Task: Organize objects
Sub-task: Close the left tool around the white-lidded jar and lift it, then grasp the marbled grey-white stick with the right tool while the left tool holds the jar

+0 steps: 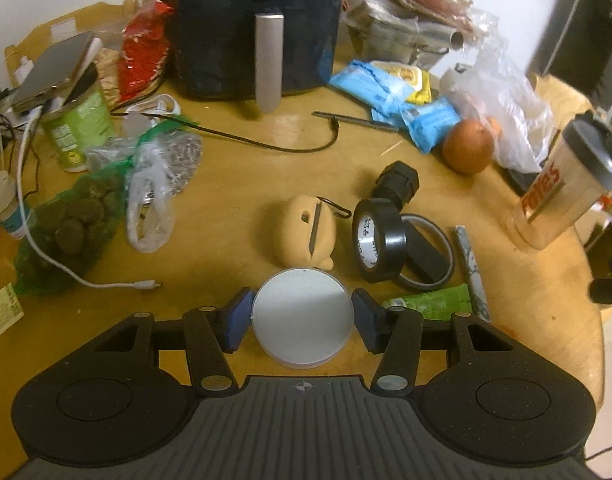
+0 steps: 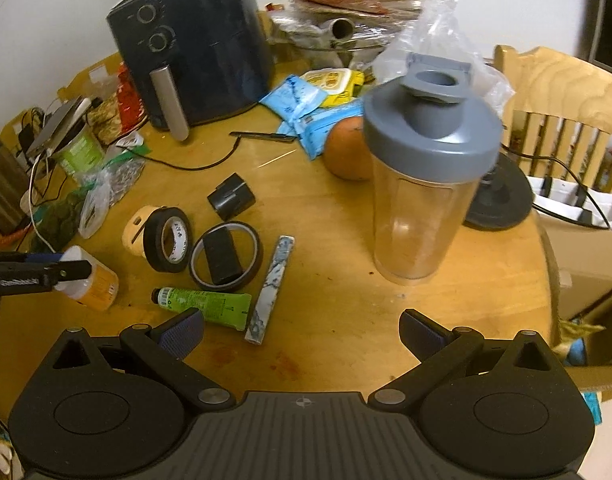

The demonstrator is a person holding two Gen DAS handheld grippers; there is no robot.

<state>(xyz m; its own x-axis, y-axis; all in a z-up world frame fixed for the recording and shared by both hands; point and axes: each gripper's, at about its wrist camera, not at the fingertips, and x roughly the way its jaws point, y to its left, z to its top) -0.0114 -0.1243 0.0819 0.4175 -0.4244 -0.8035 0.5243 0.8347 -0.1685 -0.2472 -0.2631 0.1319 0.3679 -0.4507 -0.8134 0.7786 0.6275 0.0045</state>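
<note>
My left gripper (image 1: 301,320) is shut on a small jar with a round white lid (image 1: 301,312), its blue pads pressing both sides of the lid. From the right wrist view the jar (image 2: 91,280) has an orange label and hangs tilted just above the table in the left gripper (image 2: 63,264). My right gripper (image 2: 301,330) is open wide over bare wood with nothing between its fingers. A clear shaker bottle (image 2: 426,176) with a grey lid stands just beyond it. A black tape roll (image 2: 167,238), a green tube (image 2: 203,302) and a patterned stick (image 2: 271,288) lie between the two grippers.
A dark air fryer (image 2: 193,40) stands at the back. A round orange-brown fruit or onion (image 2: 346,148), blue packets (image 2: 301,104) and plastic bags crowd the far side. A tan pouch (image 1: 306,232), a thin tape ring (image 2: 225,256) and a black fitting (image 2: 230,196) lie mid-table. A wooden chair (image 2: 566,92) is on the right.
</note>
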